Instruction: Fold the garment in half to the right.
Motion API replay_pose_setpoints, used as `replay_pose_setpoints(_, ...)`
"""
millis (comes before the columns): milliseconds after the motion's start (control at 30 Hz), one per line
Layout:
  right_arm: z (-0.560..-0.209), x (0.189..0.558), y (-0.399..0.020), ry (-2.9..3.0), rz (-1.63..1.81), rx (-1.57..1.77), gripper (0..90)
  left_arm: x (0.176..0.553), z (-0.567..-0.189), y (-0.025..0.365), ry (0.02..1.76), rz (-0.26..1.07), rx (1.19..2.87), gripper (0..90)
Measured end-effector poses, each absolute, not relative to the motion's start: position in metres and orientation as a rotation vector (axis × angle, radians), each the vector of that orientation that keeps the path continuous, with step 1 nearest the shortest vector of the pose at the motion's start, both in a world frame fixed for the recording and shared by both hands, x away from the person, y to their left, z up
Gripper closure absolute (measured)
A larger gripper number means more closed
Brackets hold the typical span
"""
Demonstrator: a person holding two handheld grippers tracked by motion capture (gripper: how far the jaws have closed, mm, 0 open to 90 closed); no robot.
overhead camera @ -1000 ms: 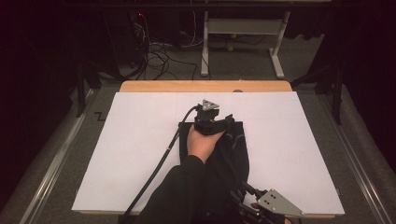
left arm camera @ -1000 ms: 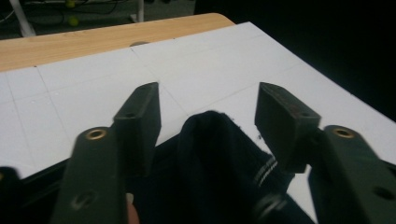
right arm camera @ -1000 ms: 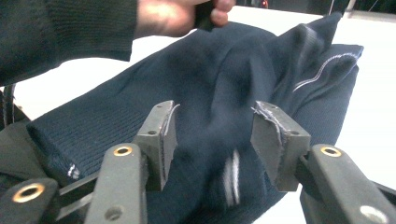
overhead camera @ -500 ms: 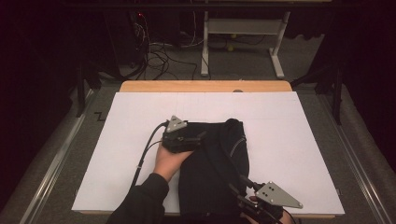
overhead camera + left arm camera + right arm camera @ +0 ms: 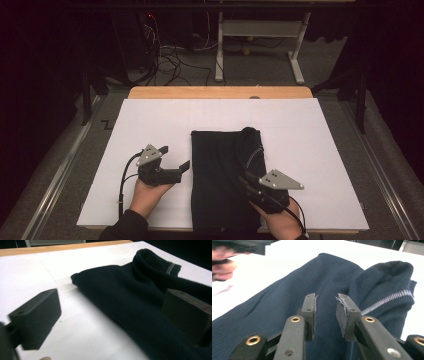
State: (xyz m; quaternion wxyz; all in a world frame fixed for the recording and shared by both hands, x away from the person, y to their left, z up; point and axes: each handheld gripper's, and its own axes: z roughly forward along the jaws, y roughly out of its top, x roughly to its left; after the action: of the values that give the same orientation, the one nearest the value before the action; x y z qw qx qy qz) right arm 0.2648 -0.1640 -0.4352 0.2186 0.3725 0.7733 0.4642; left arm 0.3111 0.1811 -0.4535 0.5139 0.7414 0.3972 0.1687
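Note:
A dark navy garment (image 5: 222,170) lies folded on the white sheet (image 5: 150,120), its collar with a pale striped trim (image 5: 387,300) bunched at the far right corner. My left gripper (image 5: 175,157) rests on the sheet just left of the garment. Its jaws have just been opening and stand wide apart with nothing between them; in the left gripper view (image 5: 112,315) the garment (image 5: 130,295) lies ahead. My right gripper (image 5: 246,181) hovers over the garment's near right part. Its jaws (image 5: 325,307) have just been closing, and a narrow gap remains with no cloth pinched.
The sheet covers a table whose wooden far edge (image 5: 220,92) shows. Grey carpet and metal rails (image 5: 60,170) flank the table. Beyond it stand a white desk frame (image 5: 260,45) and tangled cables (image 5: 170,55).
My left hand has left the garment's far end, swung left and down onto the sheet, and its jaws have opened. My right gripper has moved forward over the garment's near right side.

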Motion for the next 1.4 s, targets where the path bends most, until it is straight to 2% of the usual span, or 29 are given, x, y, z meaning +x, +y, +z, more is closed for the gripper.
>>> replay_pose_setpoints(133,-0.428,0.288,-0.149,2.156,1.243,1.057,84.2,0.294,-0.459,0.193,0.944,0.439,1.815,0.0)
replay_pose_setpoints(300,-0.430,0.313,-0.133,2.212,1.062,1.091,90.0,0.280,-0.463,0.217,0.996,0.456,1.761,0.0)
replay_pose_setpoints(600,-0.452,0.320,-0.155,2.167,0.966,1.160,90.0,0.277,-0.468,0.236,1.021,0.448,1.757,0.0)
replay_pose_setpoints(833,-0.467,0.320,-0.197,2.083,0.939,1.261,90.0,0.278,-0.468,0.231,0.990,0.437,1.790,0.0)
replay_pose_setpoints(1133,-0.465,0.309,-0.255,1.971,0.998,1.350,89.9,0.281,-0.471,0.237,1.017,0.446,1.796,0.0)
replay_pose_setpoints(1267,-0.462,0.298,-0.281,1.900,1.088,1.347,87.1,0.284,-0.475,0.242,1.034,0.442,1.787,0.0)
replay_pose_setpoints(1400,-0.459,0.284,-0.295,1.859,1.206,1.274,79.4,0.285,-0.474,0.244,1.032,0.451,1.782,0.0)
